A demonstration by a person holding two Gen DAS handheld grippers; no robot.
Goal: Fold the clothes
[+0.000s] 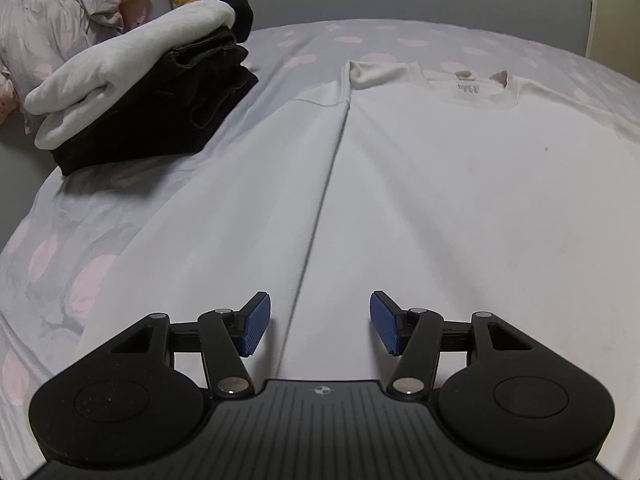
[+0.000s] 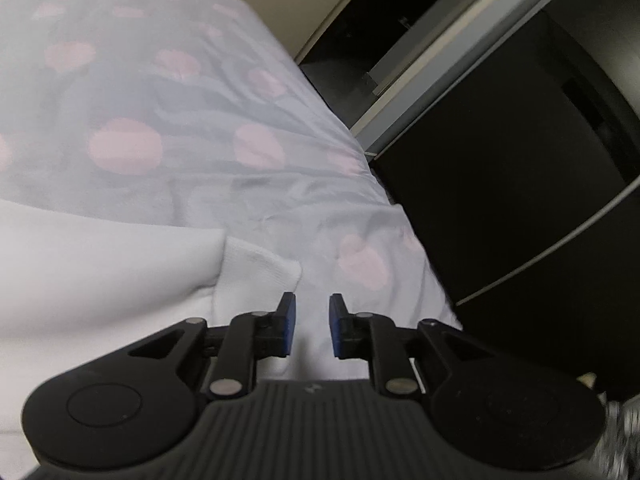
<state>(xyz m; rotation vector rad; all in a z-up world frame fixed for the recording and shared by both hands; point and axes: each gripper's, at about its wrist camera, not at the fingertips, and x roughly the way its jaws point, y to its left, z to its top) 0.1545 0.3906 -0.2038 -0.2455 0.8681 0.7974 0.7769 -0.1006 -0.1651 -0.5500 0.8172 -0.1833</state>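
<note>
Sweatshirt (image 1: 420, 184), white, lies flat on a bed w/ pale sheet (image 1: 80, 248) printed in pink blotches, collar at the far end from the left gripper (image 1: 320, 322). Left gripper hovers over the lower body of the garment, blue pads spread wide, nothing between them; a long straight fold edge (image 1: 332, 184) runs from between the pads up toward the shoulder, one sleeve laid along the body beside it. Ahead-left of this gripper, a stack of folded clothes (image 1: 152, 96), black items w/ a white one on top, sits near the bed's left edge, well apart from the sweatshirt. Open sheet between stack and garment.

Right gripper (image 2: 312, 330) is over the sweatshirt's ribbed cuff (image 2: 260, 272), jaws at a narrow gap, fabric below them, not pinched. Bare sheet ahead; bed edge drops away close on the right, beside a dark wardrobe (image 2: 500, 184). View is blurred.
</note>
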